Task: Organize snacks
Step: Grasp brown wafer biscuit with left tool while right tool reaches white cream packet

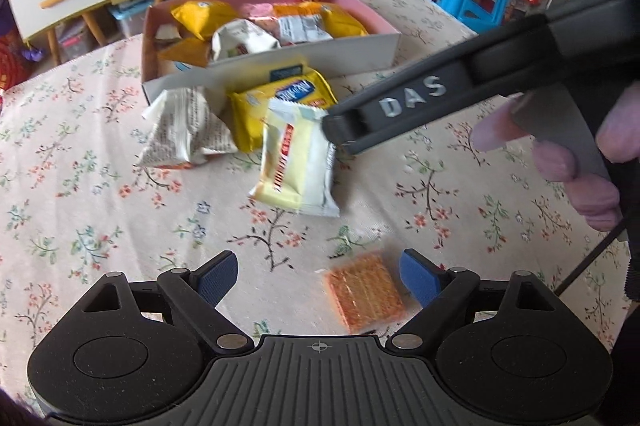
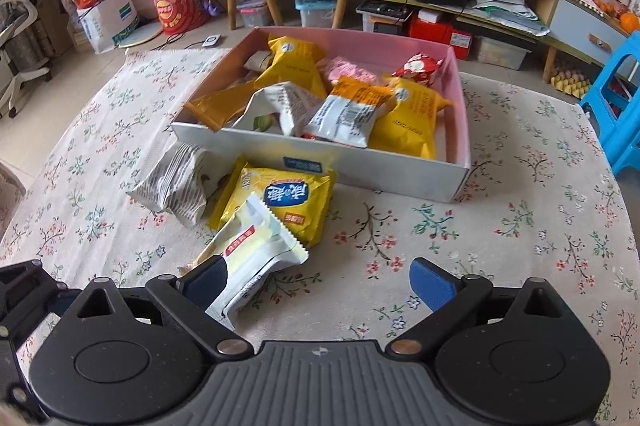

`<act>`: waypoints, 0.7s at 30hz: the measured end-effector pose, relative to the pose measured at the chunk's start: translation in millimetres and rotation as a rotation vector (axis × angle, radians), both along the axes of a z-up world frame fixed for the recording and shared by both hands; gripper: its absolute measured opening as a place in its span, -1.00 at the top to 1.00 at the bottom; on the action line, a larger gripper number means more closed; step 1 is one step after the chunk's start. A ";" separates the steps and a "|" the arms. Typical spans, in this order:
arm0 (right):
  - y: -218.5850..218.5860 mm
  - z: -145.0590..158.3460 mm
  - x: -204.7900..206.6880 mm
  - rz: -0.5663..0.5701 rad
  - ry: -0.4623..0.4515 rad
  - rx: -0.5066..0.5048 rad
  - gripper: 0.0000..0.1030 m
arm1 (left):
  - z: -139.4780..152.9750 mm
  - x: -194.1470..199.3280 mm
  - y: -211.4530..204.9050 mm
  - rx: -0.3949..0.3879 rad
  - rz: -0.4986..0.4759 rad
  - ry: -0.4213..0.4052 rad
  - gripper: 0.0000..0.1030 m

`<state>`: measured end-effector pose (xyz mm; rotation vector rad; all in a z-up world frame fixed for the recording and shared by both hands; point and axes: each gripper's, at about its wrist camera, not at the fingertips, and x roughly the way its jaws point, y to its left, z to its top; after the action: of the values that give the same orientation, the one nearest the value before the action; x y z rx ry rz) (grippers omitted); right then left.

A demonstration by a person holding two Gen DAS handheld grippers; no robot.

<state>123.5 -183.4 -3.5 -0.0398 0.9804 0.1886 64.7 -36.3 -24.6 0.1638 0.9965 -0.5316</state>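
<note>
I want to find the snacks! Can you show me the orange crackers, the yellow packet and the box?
orange crackers (image 1: 364,292): left wrist view, middle of the clear pack.
yellow packet (image 2: 282,204): right wrist view, on its blue label.
box (image 2: 352,166): right wrist view, on the white front wall.

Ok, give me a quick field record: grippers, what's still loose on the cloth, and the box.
left gripper: open, above the orange cracker pack
right gripper: open, cream wafer packet against its left pad, not clamped
loose on floral tablecloth: cracker pack, cream packet, yellow biscuit bag, grey striped bag
box: pink inside, several snack bags in it
</note>
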 end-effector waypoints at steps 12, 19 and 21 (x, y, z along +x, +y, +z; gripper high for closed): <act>17.3 -7.7 9.8 0.028 0.042 0.015 -0.71 | -5.0 -0.9 -4.5 0.003 -0.015 0.012 -0.34; 23.0 -12.7 18.1 0.024 0.064 0.027 -0.71 | -7.8 -0.4 -1.8 0.003 -0.012 0.020 0.23; 24.2 -13.8 19.8 0.023 0.068 0.030 -0.71 | -8.6 0.7 -0.3 0.004 -0.006 0.029 0.33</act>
<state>143.3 -159.2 -17.3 -0.0173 1.0453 0.2268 65.4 -36.7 -33.2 0.1624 1.0259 -0.5387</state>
